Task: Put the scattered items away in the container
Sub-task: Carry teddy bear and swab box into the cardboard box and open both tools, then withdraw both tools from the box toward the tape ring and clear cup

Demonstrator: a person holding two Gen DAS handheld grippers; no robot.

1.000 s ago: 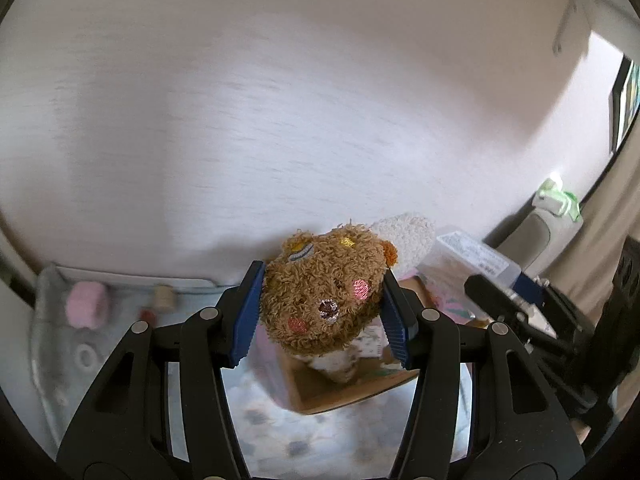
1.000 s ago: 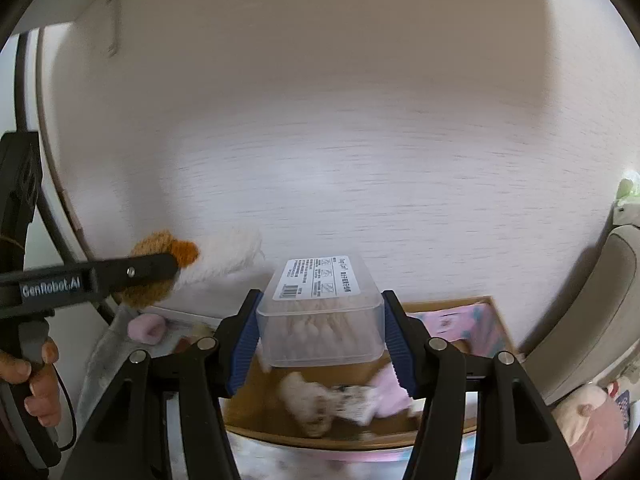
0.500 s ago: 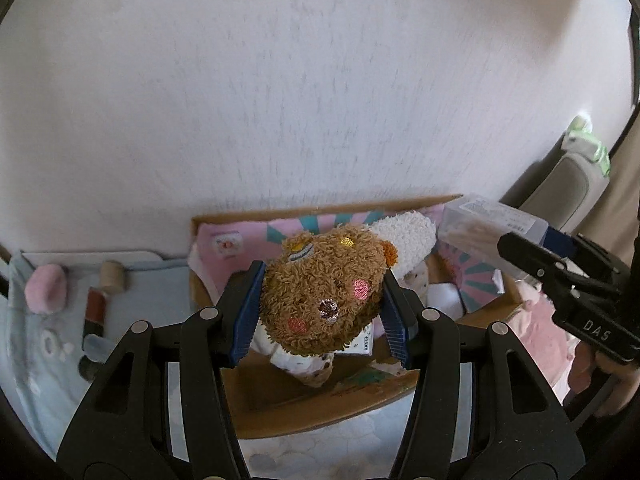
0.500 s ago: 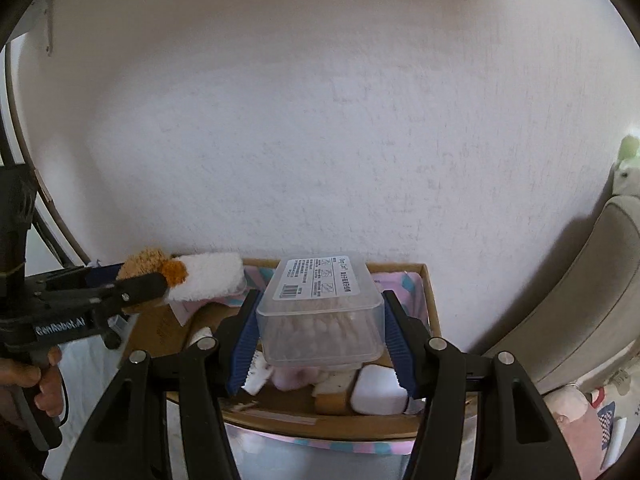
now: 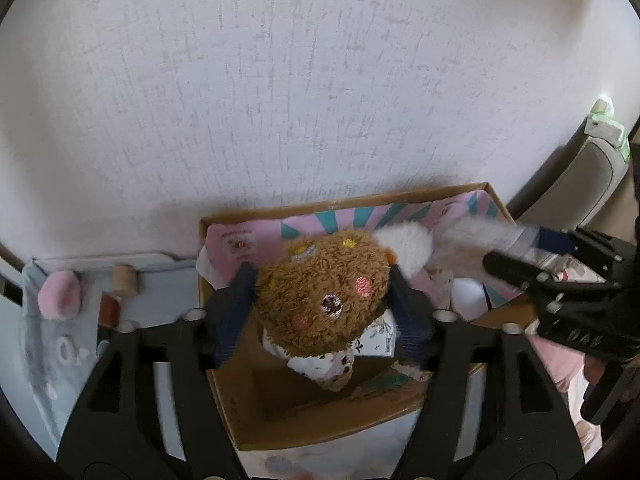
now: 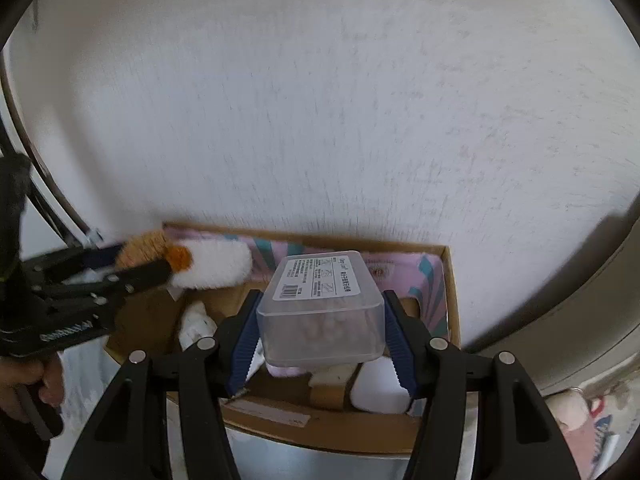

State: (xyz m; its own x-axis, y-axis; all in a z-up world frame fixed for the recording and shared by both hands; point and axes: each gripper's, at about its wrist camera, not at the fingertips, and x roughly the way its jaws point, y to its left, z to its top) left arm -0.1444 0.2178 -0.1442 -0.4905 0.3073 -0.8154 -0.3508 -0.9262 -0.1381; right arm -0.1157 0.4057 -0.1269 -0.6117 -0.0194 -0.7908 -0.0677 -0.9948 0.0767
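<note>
My left gripper [image 5: 320,280] is shut on a brown plush toy [image 5: 324,292] with pink cheeks and a white end, held over the open cardboard box [image 5: 256,408]. My right gripper [image 6: 320,300] is shut on a clear plastic box of cotton swabs [image 6: 320,308], also over the cardboard box [image 6: 452,280]. In the right wrist view the plush toy [image 6: 212,264] and the left gripper [image 6: 144,268] show at left. In the left wrist view the right gripper [image 5: 516,252] and the swab box [image 5: 472,248] show at right. The cardboard box has a pink patterned lining and holds several white and pink items.
A pale blue cloth [image 5: 52,344] left of the box carries a pink puff [image 5: 60,294], a small wooden spool [image 5: 125,280] and a reddish tube [image 5: 108,312]. A white wall stands right behind the box. A beige chair back [image 5: 580,184] is at the right.
Both grippers have tipped down and moved in over the cardboard box with their loads. The box fills more of each view. Both grips are unchanged.
</note>
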